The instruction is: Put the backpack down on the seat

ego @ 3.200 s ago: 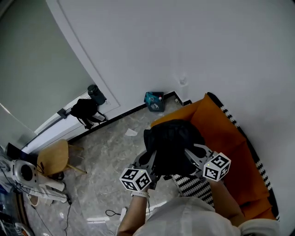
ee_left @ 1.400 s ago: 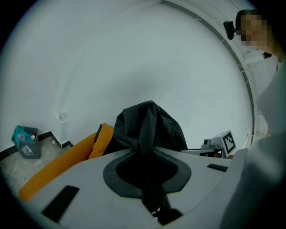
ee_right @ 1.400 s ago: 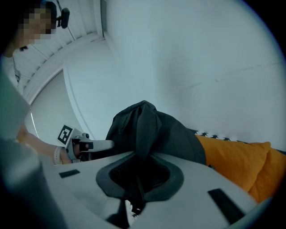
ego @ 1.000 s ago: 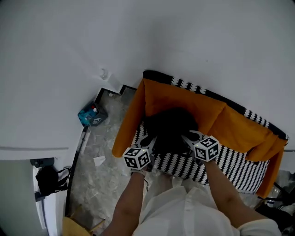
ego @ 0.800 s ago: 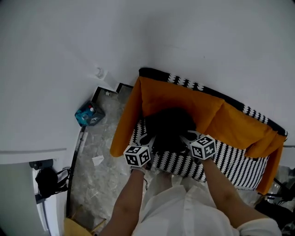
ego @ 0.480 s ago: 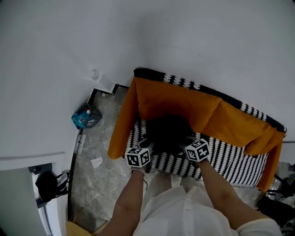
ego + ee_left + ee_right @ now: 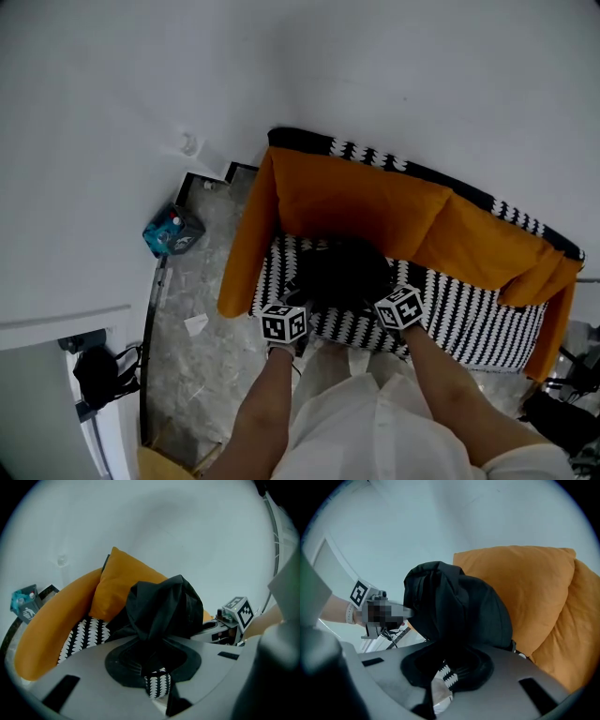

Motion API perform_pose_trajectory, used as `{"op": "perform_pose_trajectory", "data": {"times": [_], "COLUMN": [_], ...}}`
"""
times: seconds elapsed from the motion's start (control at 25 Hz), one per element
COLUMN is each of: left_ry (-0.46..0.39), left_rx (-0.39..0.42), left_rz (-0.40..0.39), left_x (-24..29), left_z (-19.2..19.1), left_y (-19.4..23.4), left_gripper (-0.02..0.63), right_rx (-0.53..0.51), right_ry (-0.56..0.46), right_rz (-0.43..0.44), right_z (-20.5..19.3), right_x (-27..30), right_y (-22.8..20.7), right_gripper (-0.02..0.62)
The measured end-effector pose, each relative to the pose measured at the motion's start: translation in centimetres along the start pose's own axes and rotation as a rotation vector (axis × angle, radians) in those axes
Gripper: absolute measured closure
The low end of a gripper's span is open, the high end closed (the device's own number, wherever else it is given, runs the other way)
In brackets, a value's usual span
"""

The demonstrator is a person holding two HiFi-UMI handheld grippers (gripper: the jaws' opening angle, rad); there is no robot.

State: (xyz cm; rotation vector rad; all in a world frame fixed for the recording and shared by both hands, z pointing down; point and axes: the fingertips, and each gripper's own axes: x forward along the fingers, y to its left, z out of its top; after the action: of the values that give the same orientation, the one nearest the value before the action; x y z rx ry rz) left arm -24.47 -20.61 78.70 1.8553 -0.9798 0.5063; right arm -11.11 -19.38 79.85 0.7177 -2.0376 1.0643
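- The left gripper [image 7: 151,660] has its fingers clenched on a gathered fold of the backpack [image 7: 161,609]. The black cloth funnels straight down into the gap between them.
- The right gripper [image 7: 446,663] is clamped the same way on a bunch of the same cloth, on the bag's other side.
- The backpack hangs between the two grippers over the left part of the striped seat [image 7: 469,314], just in front of the orange cushions [image 7: 361,202]. Its far side looks close to a cushion or against it. I cannot tell whether its bottom already rests on the seat.
- Handling, as I judge it: the bag is soft and limp, creasing and sagging from the two pinch points, and seems lightly filled. It is not fragile and hardly slippery, but a thin fold could creep out of a grip under the bag's own weight.
- Best hold: thick cloth high on each side, as now, or a strap or top handle, where the material is doubled and will not tear or slide.
- What the next move calls for: the seat should carry the weight and the bag should lean back on a cushion before either grip lets go. Otherwise it may slump forward off the front edge.
- Farther out, a blue box [image 7: 172,232] sits on the floor [image 7: 202,366] by the wall.
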Motion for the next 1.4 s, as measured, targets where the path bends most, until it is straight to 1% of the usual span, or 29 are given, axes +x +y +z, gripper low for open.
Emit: {"op": "perform_pose_trajectory", "data": {"times": [0.28,0.52,0.68,0.84,0.96,1.12,1.28,1.4], "left_ry": [0.011,0.022,0.031,0.035,0.033,0.022,0.003,-0.038], "left_rx": [0.030,0.043,0.045,0.049,0.052,0.064,0.071,0.062], "left_rz": [0.008,0.011,0.015,0.035,0.056,0.072,0.081,0.075], "left_x": [0.1,0.0,-0.1,-0.3,-0.8,-1.7,-2.7,-3.6], "left_z": [0.1,-0.1,-0.2,-0.2,-0.1,0.2,0.7,1.6], "left_y": [0.2,0.2,0.2,0.3,0.6,0.9,0.9,0.7], "left_gripper": [0.535,0.514,0.499,0.481,0.463,0.462,0.459,0.459], "right_rx": [-0.010,-0.022,-0.015,-0.045,-0.065,-0.072,-0.077,-0.076], "right_ry": [0.006,0.015,0.024,0.041,0.043,0.020,-0.027,-0.076], "right_rz": [-0.009,-0.033,-0.044,-0.056,-0.066,-0.085,-0.109,-0.118], "right_z": [0.2,0.0,0.0,-0.1,-0.1,0.4,1.4,2.5], "right_x": [0.2,0.1,0.0,-0.3,-0.7,-1.8,-3.3,-4.6], "right_y": [-0.2,-0.1,-0.1,-0.2,-0.3,-0.7,-1.1,-1.1], "right_gripper": [0.543,0.535,0.502,0.473,0.435,0.433,0.431,0.433]}}
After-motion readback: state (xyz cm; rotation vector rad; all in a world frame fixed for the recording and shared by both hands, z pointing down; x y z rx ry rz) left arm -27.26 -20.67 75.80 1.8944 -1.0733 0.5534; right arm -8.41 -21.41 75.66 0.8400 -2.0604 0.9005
